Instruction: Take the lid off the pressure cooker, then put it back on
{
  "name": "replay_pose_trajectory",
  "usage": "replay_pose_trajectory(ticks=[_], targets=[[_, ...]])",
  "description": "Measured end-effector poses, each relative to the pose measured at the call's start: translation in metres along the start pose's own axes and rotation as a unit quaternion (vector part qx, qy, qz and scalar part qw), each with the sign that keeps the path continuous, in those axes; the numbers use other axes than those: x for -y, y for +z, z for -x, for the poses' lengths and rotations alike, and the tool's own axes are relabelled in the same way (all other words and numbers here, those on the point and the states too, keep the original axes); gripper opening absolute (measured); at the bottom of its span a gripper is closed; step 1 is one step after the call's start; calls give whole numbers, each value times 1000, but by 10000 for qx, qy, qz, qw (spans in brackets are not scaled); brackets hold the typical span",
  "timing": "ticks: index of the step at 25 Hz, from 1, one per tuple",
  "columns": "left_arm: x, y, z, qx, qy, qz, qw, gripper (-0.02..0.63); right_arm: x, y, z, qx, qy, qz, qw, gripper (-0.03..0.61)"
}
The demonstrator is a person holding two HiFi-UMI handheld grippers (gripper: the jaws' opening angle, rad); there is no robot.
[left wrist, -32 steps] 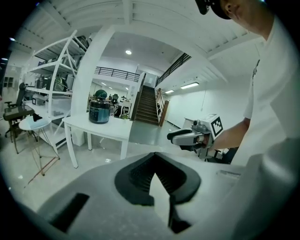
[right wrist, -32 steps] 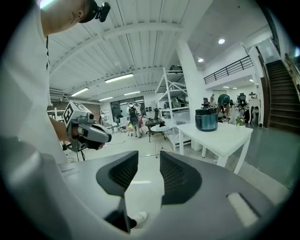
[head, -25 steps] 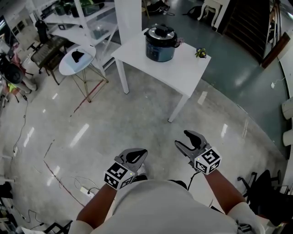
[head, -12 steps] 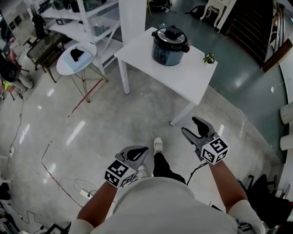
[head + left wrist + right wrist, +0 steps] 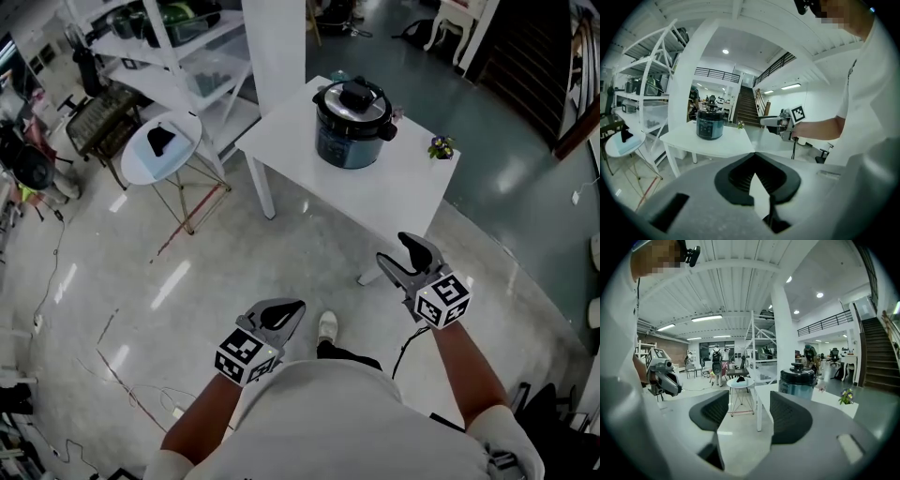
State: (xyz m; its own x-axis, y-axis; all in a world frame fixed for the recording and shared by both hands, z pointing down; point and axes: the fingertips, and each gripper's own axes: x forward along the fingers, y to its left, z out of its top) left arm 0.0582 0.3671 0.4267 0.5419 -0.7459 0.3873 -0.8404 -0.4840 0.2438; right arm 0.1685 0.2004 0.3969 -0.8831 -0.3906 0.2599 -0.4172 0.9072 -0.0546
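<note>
On the desk [image 5: 380, 192] the pressure cooker [image 5: 352, 131] is sitting with its lid [image 5: 354, 97] on, while short of the desk the left gripper [image 5: 294, 308] is holding its fingers tip to tip on nothing and the right gripper [image 5: 393, 250], its fingers having just been opening, is holding them wide apart, empty.

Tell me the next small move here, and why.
Probably step closer to the white table: the pressure cooker, lid on, stands well beyond both grippers. The right gripper has just been opening its jaws, nothing between them; the left gripper is shut.
</note>
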Motion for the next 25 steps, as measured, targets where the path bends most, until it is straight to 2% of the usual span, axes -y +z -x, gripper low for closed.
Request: replay_pose_trajectory(ticks=[6, 12, 17, 21, 25], targets=[[-32, 44, -59, 18, 29, -54, 10000, 6, 74, 22, -36, 34, 90, 145, 9998, 287], [-58, 62, -108, 23, 113, -36, 9999, 6, 135, 36, -70, 146, 167, 262, 9994, 287], [-71, 71, -126, -15, 43, 30, 10000, 6, 167, 48, -102, 208, 152, 222, 9994, 288], [-94, 78, -136, -9, -36, 126, 9999, 6, 191, 70, -132, 299, 88, 276, 9991, 291], [-124, 89, -148, -29, -238, 43, 9997, 6, 212, 86, -165, 325, -18, 365, 9988, 291]])
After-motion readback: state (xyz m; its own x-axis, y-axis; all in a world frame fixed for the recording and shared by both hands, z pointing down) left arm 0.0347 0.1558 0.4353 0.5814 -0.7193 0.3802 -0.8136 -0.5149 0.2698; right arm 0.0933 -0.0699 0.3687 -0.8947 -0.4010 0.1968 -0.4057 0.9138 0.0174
